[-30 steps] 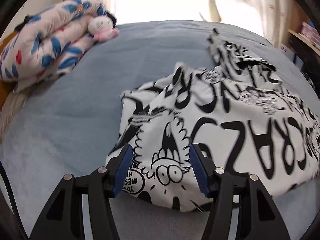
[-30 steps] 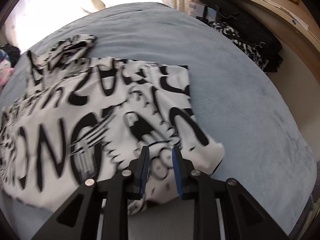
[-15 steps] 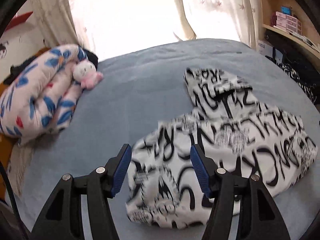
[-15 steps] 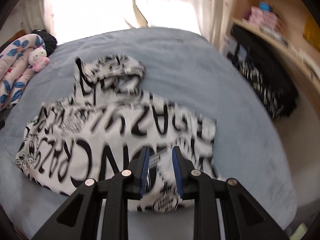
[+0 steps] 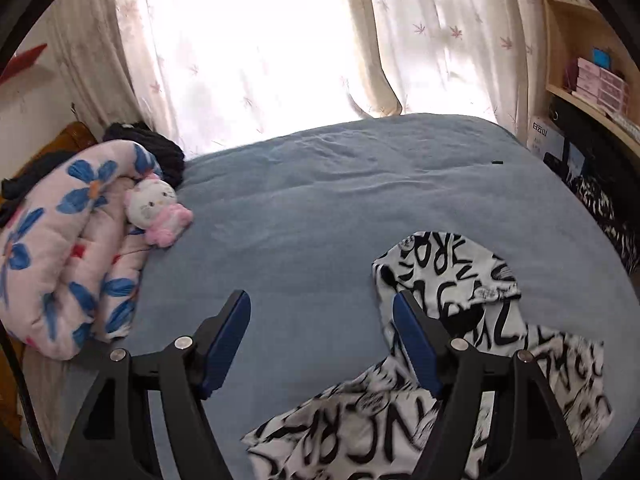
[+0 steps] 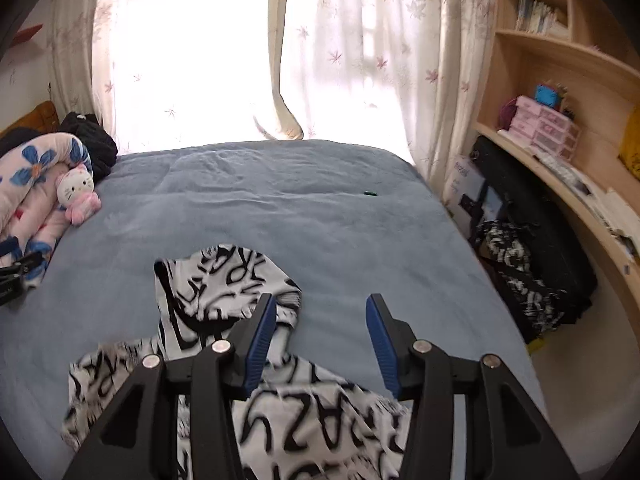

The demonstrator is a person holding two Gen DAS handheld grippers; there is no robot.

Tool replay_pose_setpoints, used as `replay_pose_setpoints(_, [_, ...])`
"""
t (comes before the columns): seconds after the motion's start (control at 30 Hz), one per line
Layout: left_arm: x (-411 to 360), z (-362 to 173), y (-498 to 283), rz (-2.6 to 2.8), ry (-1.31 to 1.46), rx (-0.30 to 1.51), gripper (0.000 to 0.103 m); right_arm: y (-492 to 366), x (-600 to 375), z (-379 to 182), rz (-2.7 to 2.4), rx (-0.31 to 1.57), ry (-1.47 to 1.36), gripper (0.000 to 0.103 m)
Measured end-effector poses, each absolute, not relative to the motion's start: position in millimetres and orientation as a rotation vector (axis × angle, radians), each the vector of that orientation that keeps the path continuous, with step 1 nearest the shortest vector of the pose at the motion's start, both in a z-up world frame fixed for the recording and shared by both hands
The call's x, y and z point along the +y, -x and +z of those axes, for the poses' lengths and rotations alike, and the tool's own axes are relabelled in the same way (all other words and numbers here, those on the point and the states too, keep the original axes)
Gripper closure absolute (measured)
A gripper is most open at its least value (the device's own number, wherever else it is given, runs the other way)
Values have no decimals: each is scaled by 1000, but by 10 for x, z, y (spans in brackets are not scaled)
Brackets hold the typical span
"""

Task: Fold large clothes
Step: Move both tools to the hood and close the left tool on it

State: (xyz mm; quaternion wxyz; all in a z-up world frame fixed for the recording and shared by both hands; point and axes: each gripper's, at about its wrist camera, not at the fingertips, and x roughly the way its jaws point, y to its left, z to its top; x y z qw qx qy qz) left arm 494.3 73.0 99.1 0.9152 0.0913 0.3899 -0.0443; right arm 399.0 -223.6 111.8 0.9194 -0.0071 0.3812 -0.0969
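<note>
A white garment with black lettering point(image 5: 472, 368) lies folded on the blue bed point(image 5: 320, 208), its hood end pointing towards the window. In the right wrist view the same garment point(image 6: 224, 320) spreads below and left of the fingers. My left gripper point(image 5: 322, 300) hangs high above the bed, left of the garment, its jaws opening with nothing between them. My right gripper point(image 6: 321, 302) is also raised, jaws opening and empty, over the garment's right edge. The left gripper's tip shows at the left edge of the right wrist view.
A rolled flowered quilt point(image 5: 60, 264) with a pink and white plush toy point(image 5: 154, 208) lies at the bed's left side, dark clothes behind it. Curtains point(image 6: 360, 48) cover the window beyond. Wooden shelves point(image 6: 560, 92) and a dark pile of clothes point(image 6: 520, 272) stand right of the bed.
Both grippers have lifted up and back from the garment, which now lies lower and smaller in view. The right jaws, nearly shut before, have spread apart; the left jaws have widened too.
</note>
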Motion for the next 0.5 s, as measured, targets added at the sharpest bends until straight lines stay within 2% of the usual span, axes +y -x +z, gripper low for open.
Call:
replay_pose_setpoints(0.13, [440, 584, -5525, -103, -158, 868, 31, -4564, -2194, 671, -162, 857, -11, 56])
replay_pose_setpoints(0.37, [-16, -423, -6300, -53, -204, 952, 31, -5299, -2140, -328, -118, 970, -35, 56])
replay_pose_setpoints(0.43, [-58, -763, -6491, -10, -243, 979, 37, -5409, -2142, -548, -114, 989, -31, 56])
replay_pose_setpoints(0.47, [-32, -910, -6556, 12, -255, 991, 45, -5473, -2153, -657, -122, 1000, -24, 56])
replay_pose_setpoints(0.5, [9, -1022, -6613, 28, -257, 1005, 49, -5536, -2167, -799, -119, 1010, -31, 56])
